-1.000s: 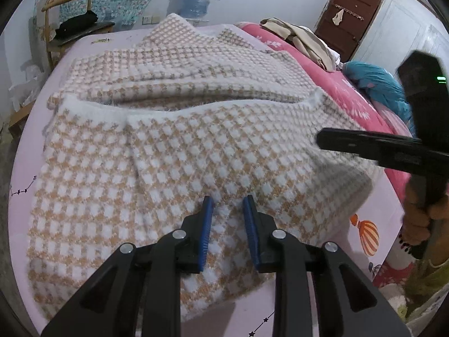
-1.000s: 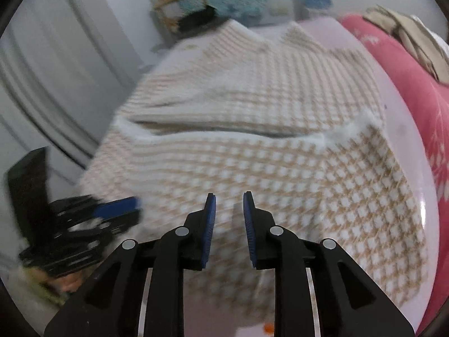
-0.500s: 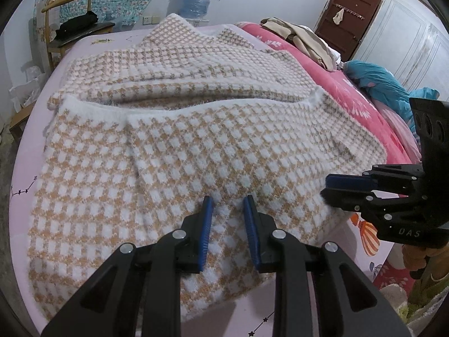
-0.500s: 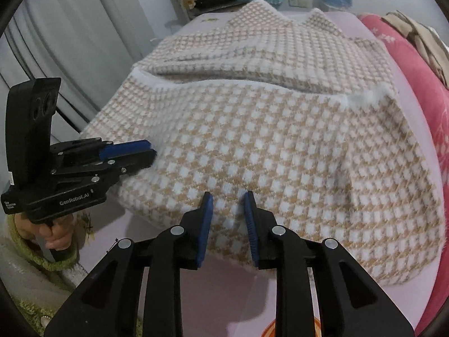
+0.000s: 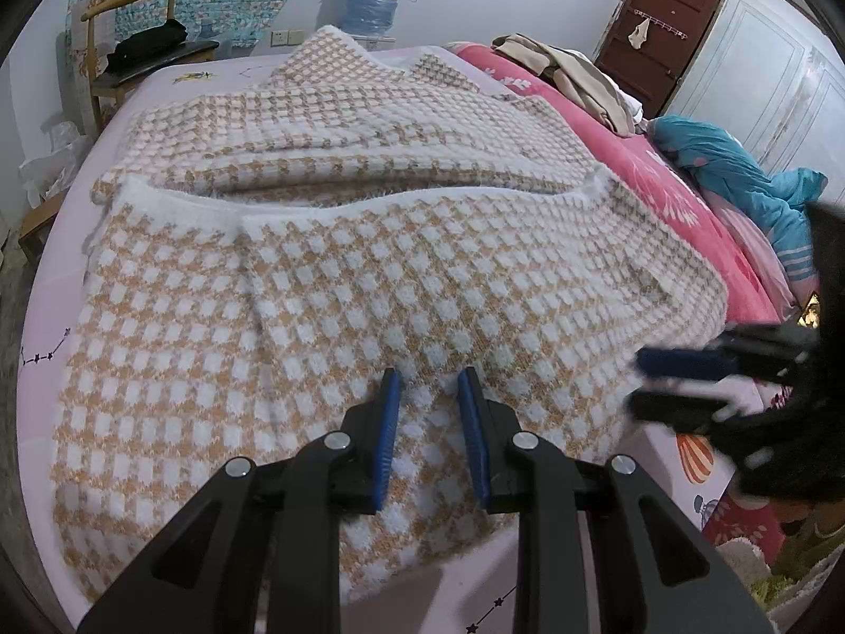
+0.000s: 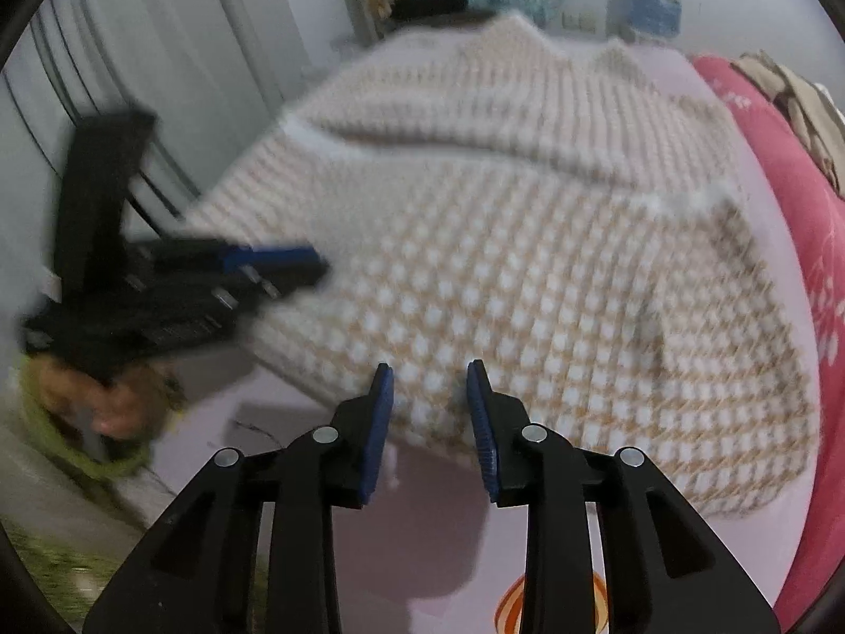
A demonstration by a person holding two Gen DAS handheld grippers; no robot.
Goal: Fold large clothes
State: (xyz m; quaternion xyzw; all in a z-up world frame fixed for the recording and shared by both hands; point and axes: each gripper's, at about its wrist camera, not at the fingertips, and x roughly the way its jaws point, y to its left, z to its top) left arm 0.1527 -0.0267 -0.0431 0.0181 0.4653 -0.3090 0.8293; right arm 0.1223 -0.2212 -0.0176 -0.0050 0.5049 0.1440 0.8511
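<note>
1. The checked sweater [image 5: 369, 274] lies on the bed [image 5: 158, 84], half folded.
2. Left gripper [image 5: 425, 385] — narrow gap, empty; right gripper [image 6: 429, 380] opening, nothing between.
3. Next, probably: grip the near hem — fold again.

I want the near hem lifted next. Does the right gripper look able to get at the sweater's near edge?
Probably yes. The right gripper hangs just over the sweater at its near edge, jaws opening with nothing between them, and nothing lies in the way.
</note>
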